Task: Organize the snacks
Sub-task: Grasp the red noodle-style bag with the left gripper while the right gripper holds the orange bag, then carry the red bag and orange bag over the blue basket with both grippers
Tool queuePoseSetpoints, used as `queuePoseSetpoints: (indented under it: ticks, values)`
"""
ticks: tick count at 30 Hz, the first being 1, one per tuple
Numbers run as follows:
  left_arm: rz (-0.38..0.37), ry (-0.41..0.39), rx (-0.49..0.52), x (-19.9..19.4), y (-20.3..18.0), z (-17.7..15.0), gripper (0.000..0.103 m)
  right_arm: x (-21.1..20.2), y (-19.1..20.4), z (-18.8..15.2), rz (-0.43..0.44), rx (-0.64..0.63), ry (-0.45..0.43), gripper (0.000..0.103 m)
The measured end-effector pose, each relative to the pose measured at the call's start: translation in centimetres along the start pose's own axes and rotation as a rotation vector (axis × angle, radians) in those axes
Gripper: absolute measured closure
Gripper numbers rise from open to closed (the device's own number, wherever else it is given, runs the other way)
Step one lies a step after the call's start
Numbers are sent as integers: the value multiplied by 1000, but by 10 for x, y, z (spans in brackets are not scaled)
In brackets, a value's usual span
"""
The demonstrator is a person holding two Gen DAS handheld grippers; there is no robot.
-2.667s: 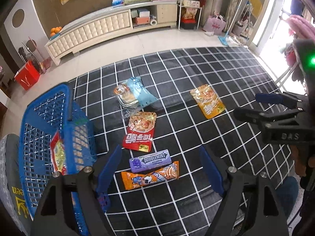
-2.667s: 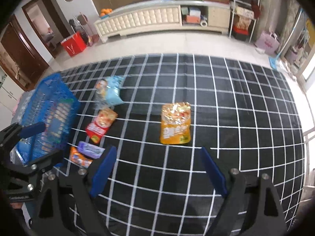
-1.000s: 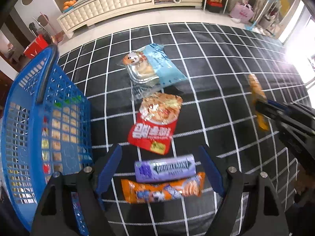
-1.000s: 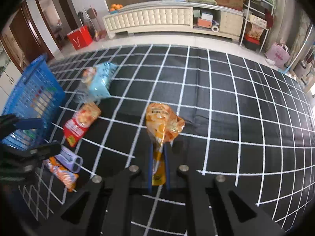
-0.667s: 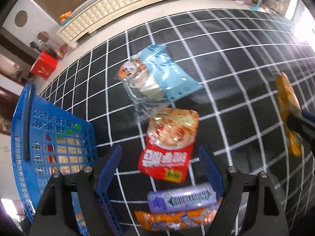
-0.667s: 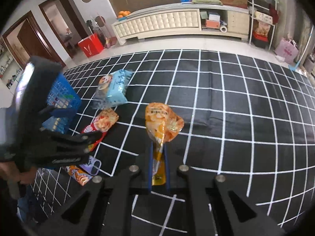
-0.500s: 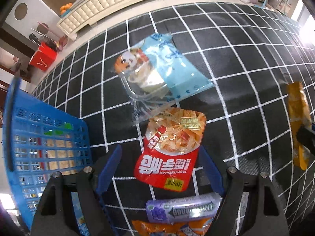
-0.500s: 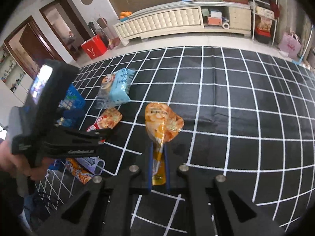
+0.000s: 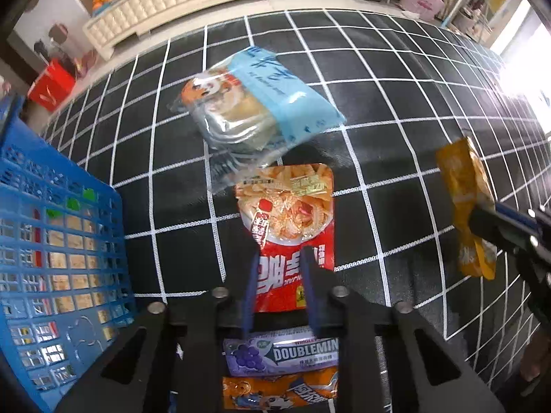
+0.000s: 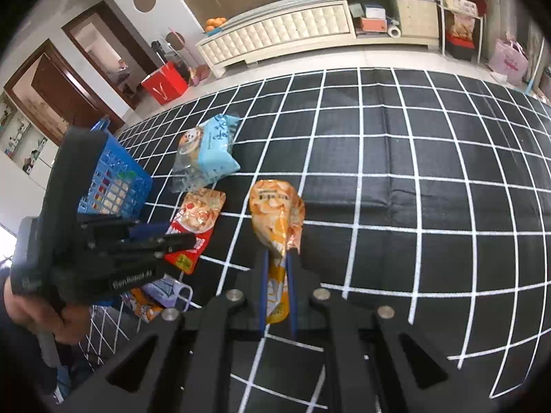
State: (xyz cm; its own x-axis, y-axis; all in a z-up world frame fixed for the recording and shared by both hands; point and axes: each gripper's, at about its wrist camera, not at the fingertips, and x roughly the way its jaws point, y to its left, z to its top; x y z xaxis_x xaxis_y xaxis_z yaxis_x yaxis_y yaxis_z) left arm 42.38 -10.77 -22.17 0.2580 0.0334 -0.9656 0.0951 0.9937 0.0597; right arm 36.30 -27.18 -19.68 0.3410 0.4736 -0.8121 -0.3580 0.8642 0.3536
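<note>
My left gripper point(image 9: 279, 258) points steeply down at a red snack pack point(image 9: 286, 206) lying flat on the black checked mat. Its jaws are closing, and the blue fingers pinch the pack's lower half between them. In the right wrist view the left gripper point(image 10: 187, 241) sits on the red snack pack point(image 10: 198, 213). My right gripper point(image 10: 277, 254) is shut on the bottom of an orange snack pack point(image 10: 277, 206), held upright above the mat. That orange pack point(image 9: 461, 179) shows at the right of the left wrist view. A blue basket point(image 9: 51, 206) stands at the left.
A light blue biscuit pack point(image 9: 261, 99) lies just beyond the red one. A purple Doublemint pack point(image 9: 292, 354) and an orange bar point(image 9: 275, 392) lie under the left gripper's body. A person's hand point(image 10: 41, 313) holds the left gripper. A white cabinet point(image 10: 282, 31) lines the far wall.
The left gripper came down over the red snack pack and its jaws went from wide apart to narrow. The right gripper keeps the orange pack lifted, almost still.
</note>
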Motion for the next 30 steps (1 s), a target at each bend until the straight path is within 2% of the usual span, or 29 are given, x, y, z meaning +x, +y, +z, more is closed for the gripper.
queuePoseSetpoints:
  ticks: [5,16,24,30]
  values:
    - [-23,-46,3,-24,-7,-13,85,-9,11,3,-48,-26,-3,90]
    - [-114,-238,26,-128,3,-51,85,-58,63,11,-102,-82,-66,90]
    - [-121,-373,4,-203,36,-89,85,-90,122,16,-110,-153,-124,90]
    - [-108,-415,-36,-226,78,-113,85,-99,163,22,-91,-195,-153,90]
